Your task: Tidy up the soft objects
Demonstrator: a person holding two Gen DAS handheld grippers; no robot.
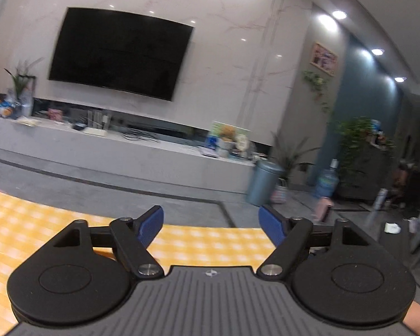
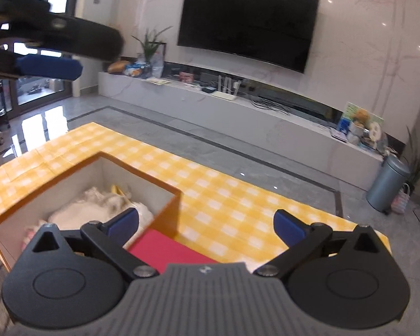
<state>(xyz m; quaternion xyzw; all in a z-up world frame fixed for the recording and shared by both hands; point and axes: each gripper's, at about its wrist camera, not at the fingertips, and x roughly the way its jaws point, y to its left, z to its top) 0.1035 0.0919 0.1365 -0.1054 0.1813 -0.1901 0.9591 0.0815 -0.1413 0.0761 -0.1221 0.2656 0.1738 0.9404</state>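
Both tools spread, empty; only right view shows orange box [image 2: 165, 212] holding soft toys [image 2: 98, 207]

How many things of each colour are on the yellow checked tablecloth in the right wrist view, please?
Orange: 1, the open orange cardboard box holding pale soft items I cannot count.
Red: 1, the flat red sheet beside it.
Total: 2.
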